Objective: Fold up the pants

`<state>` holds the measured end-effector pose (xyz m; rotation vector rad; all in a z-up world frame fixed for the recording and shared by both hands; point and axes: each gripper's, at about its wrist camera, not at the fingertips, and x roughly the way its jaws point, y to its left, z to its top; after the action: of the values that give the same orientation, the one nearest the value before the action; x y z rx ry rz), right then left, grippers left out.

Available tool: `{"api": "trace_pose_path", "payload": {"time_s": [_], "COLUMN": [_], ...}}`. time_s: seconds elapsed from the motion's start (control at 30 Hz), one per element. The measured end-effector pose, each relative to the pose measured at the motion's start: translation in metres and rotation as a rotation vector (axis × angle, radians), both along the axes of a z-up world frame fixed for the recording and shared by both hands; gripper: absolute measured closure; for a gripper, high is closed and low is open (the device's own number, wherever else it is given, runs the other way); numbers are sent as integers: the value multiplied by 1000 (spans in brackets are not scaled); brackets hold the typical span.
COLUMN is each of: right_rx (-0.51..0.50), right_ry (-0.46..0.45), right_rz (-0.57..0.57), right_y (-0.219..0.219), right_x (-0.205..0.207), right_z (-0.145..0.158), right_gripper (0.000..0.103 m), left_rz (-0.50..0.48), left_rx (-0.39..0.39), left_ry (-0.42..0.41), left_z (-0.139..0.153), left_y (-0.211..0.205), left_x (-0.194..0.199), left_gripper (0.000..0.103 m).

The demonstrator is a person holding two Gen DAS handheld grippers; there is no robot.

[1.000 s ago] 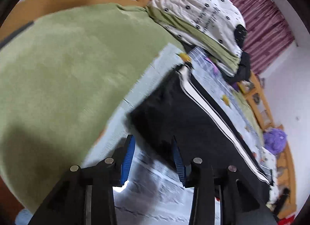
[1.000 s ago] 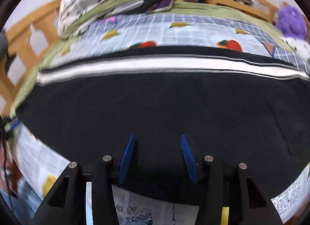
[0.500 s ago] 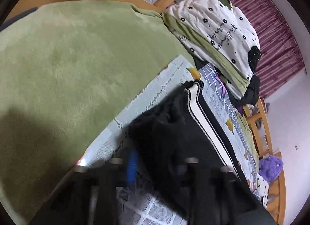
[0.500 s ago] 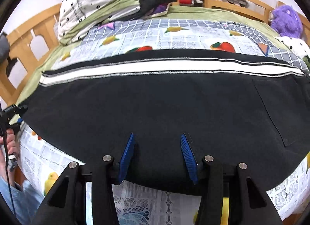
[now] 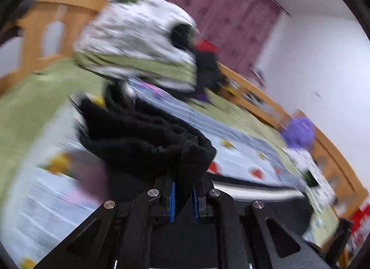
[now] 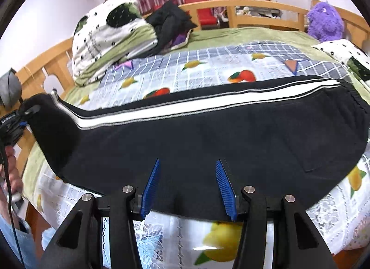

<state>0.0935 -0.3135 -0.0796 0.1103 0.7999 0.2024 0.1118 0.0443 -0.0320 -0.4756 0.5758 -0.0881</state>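
Black pants (image 6: 185,134) with a white side stripe lie lengthwise across the fruit-print bedsheet (image 6: 208,70). My left gripper (image 5: 183,196) is shut on the leg end of the pants (image 5: 143,137), which bunches up over the fingers and is lifted off the bed. In the right wrist view the left gripper (image 6: 22,119) shows at the far left, holding that raised end. My right gripper (image 6: 188,185) is open, its blue pads over the near edge of the pants at mid-length, holding nothing.
A rolled white and green quilt (image 6: 108,37) and dark clothes (image 6: 171,23) lie at the bed's far left. A purple plush toy (image 6: 325,21) sits at the far right by the wooden bed rail (image 6: 254,7). A green blanket (image 5: 34,104) covers the bed's end.
My left gripper closed on the leg end of the pants and lifted it, swinging toward the waist end. The right gripper stayed open and drew back a little.
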Motion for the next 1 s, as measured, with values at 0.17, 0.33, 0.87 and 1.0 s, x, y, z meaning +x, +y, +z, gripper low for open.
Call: {"api": "trace_pose_path", "payload": {"time_s": [0.17,0.33,0.87,1.0], "right_rx": [28,69,78,106], "right_ry": [-26,-14,83,148], "right_rz": [-47,-96,110,110], "right_y": [-28,-53,4,23], "right_x": [-11,-18,31,59], "right_z": [9,6,-6,-23], "right_gripper": [53,53,48,36], "left_rz": [-163,-316,-269,-176], "left_rx": [26,14,102,133], "left_ry": [86,211,136,158], "left_z": [-33,-79,-50,-57], "left_y": [-93,-149,-47,-5], "left_x": [24,34,-55,-65], "left_gripper": [92,92,42,42]}}
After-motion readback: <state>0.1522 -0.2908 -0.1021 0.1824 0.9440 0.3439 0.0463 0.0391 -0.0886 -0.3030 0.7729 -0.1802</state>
